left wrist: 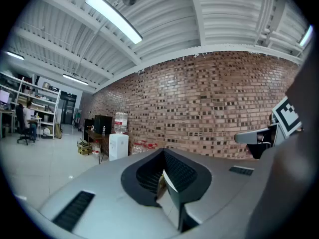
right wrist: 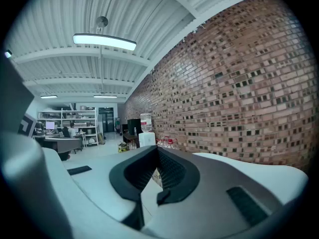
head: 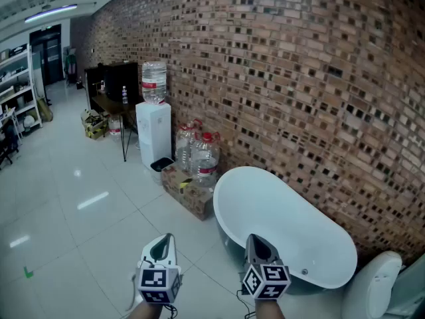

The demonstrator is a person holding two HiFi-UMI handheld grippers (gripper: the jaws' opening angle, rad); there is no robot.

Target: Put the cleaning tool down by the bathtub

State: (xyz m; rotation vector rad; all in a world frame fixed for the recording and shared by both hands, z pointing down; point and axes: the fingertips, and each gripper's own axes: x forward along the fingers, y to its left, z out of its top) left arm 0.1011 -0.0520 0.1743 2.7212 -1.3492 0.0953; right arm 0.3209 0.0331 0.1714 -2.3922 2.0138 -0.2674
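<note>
The left gripper (head: 163,243) and right gripper (head: 257,244) hover beside the white bathtub (head: 292,228) with jaws closed on nothing, and no cleaning tool shows in any view, so its weight, stiffness and best hold cannot be judged.

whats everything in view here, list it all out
brick wall: one, red-brown, right side
bathtub: one, white, against the wall, nothing in it
toilet: one, white, bottom right corner
water dispenser: one, white, by the wall, with a clear bottle on top
spare water bottles: several, clear, between dispenser and bathtub
cardboard box: one, brown, below the spare bottles
desk: one, dark, beyond the dispenser
shelves: white, far left
cleaning tool: none seen
left gripper: one, grey, bottom left, shut, empty
right gripper: one, grey, bottom centre, shut, empty
</note>
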